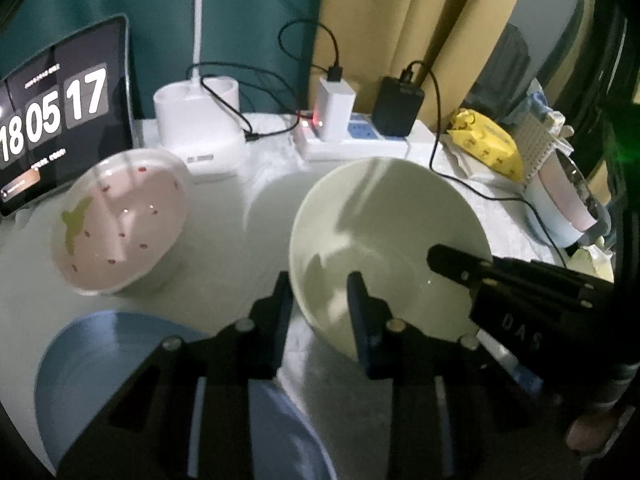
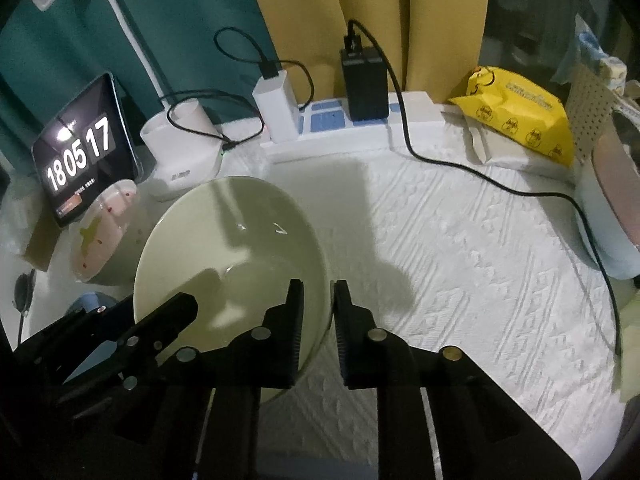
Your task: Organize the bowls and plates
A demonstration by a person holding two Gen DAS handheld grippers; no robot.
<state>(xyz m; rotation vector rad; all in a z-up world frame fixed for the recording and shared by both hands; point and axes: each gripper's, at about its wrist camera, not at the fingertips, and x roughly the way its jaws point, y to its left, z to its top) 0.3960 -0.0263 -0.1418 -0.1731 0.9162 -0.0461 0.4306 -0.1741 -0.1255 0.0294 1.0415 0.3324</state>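
- Green bowl: tilted, on the white cloth at centre; both grippers grip its rim on opposite sides.
- Left gripper: one finger outside the bowl wall, the other finger inside; jaws clamped on the near-left rim.
- Right gripper: jaws drawn close together, one pad inside the bowl and one outside, clamped on the right rim. In the left wrist view it enters from the right, over the bowl's right edge.
- Pink bowl: left of the green bowl, apart from it, tilted, with red specks and a green leaf mark inside.
- Blue plate: near-left, partly under the left gripper, flat on the cloth.
- Tablet: stands behind the pink bowl, showing clock digits.
- Lamp base: white, right of the tablet, behind the bowls.
- Power strip: along the back edge, carrying a white charger and a black charger, cables attached.
- Yellow pack: at the back right, well apart from the bowls.
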